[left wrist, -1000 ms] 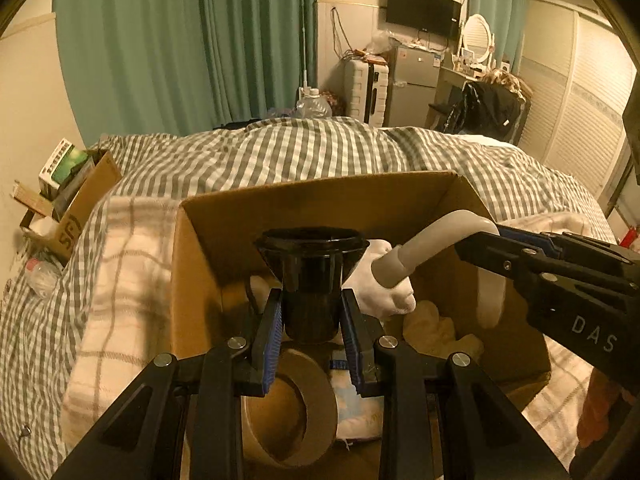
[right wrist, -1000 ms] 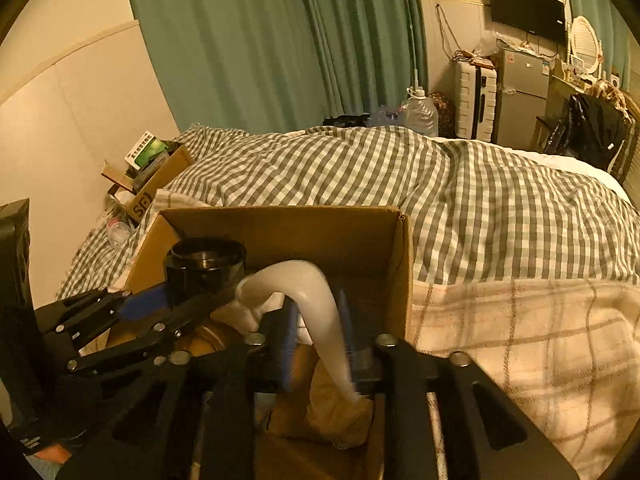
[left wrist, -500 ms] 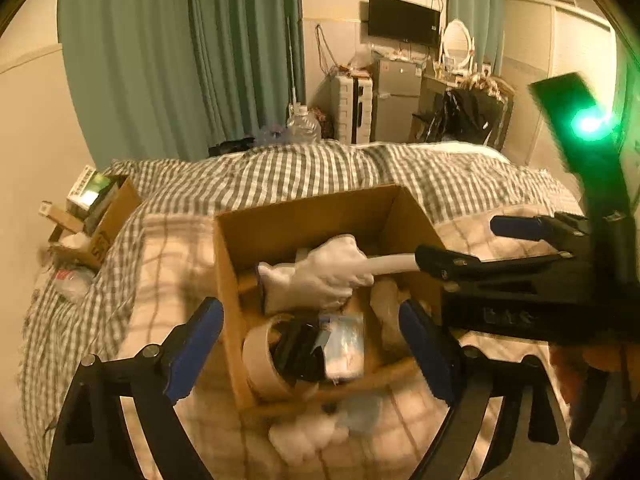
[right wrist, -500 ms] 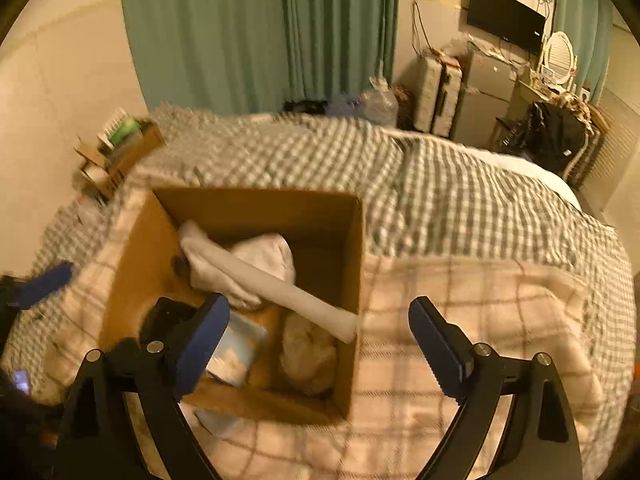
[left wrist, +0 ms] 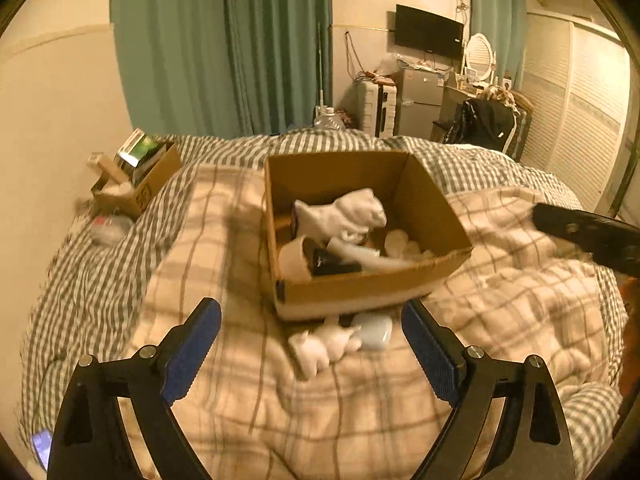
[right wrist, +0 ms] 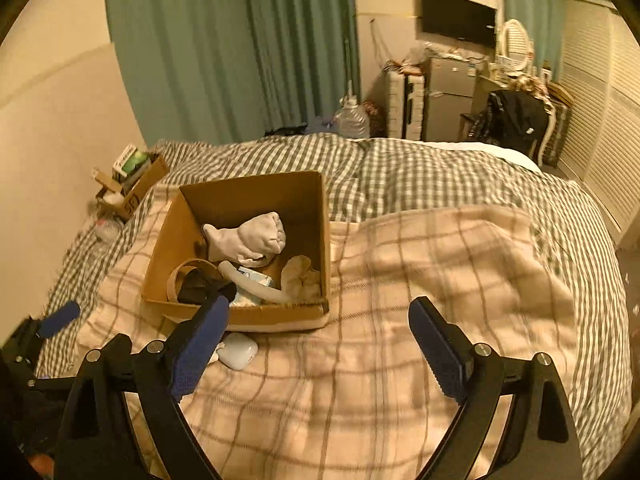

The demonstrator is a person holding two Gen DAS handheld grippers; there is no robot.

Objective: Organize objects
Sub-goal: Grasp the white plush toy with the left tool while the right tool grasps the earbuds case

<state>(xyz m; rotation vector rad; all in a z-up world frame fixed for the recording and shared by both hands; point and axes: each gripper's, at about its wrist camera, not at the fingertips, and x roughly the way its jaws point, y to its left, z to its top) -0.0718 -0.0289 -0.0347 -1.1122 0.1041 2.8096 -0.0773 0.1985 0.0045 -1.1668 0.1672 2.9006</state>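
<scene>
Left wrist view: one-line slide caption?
Open left tool above plaid blanket, facing filled cardboard box; white glove and white case lie outside.

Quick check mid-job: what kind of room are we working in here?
Most likely a bedroom in a small home: the cardboard box sits on a bed with a checked duvet, and there's a wall TV and a mini fridge.

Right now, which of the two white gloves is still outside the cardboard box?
The crumpled white glove on the blanket, before the cardboard box, beside a small white case. The other glove lies inside.

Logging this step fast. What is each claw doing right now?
Left claw: open, holding nothing.
Right claw: open, holding nothing.
</scene>
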